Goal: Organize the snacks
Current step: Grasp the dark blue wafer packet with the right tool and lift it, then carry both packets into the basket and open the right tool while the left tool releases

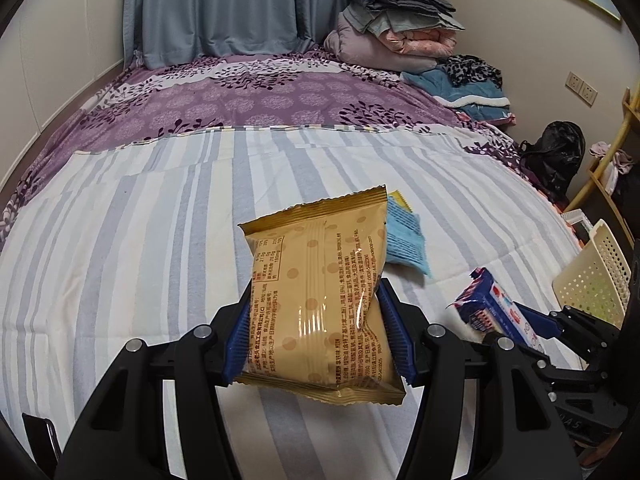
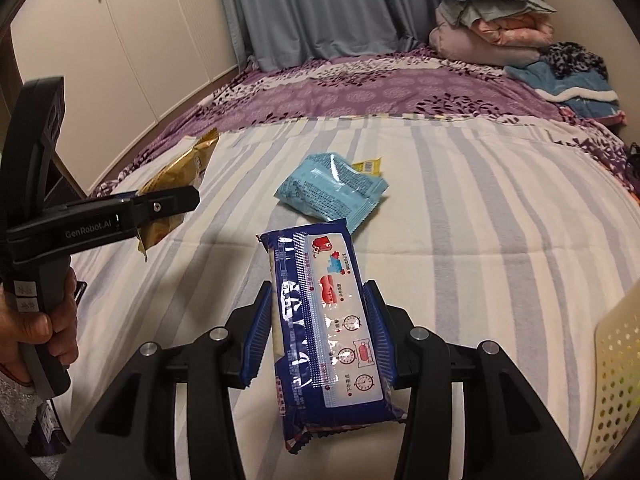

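Your left tongs [image 1: 316, 336] are clenched on a tan, polka-dotted plastic snack packet [image 1: 320, 300], held clear above the striped bed sheet [image 1: 140, 260]. Your right tongs [image 2: 320, 336] grasp a long dark-blue plastic snack pack [image 2: 328, 332] between their blue ribbed pads [image 2: 256, 336], also lifted off the bed. A light-blue crinkled snack packet [image 2: 332, 188] lies on the sheet ahead, partly covering a small yellow packet [image 2: 368, 166]. A cream perforated plastic basket [image 2: 616, 380] stands at the right edge, near the blue pack.
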The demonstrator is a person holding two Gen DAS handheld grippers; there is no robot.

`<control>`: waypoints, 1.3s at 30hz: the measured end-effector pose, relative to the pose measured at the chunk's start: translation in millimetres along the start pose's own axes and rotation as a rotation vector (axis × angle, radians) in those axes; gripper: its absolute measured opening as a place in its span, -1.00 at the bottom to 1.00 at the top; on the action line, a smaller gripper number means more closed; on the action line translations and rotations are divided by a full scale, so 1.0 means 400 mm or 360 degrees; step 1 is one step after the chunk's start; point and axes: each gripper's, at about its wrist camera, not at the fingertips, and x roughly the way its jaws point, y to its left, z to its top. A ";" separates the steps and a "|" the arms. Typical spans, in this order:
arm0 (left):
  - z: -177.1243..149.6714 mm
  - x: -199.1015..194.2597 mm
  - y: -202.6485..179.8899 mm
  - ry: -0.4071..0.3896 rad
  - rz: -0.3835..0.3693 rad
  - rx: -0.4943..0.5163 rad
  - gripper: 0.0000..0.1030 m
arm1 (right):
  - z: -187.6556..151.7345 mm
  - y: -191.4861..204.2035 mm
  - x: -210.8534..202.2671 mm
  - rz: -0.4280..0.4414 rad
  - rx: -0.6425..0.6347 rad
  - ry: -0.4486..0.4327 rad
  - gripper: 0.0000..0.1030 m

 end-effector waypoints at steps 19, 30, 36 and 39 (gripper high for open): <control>-0.017 -0.097 -0.168 -0.0061 -0.0103 0.0153 0.15 | -0.020 -0.131 -0.246 -0.0124 0.0200 -0.0307 -0.12; -0.024 -0.138 -0.299 -0.0092 -0.0224 0.0281 0.15 | -0.086 -0.262 -0.389 -0.0332 0.0371 -0.0441 -0.12; -0.035 -0.160 -0.359 -0.0104 -0.0276 0.0340 0.14 | -0.136 -0.333 -0.460 -0.0462 0.0461 -0.0480 -0.12; -0.038 -0.166 -0.390 -0.0103 -0.0301 0.0366 0.15 | -0.166 -0.370 -0.493 -0.0529 0.0511 -0.0492 -0.12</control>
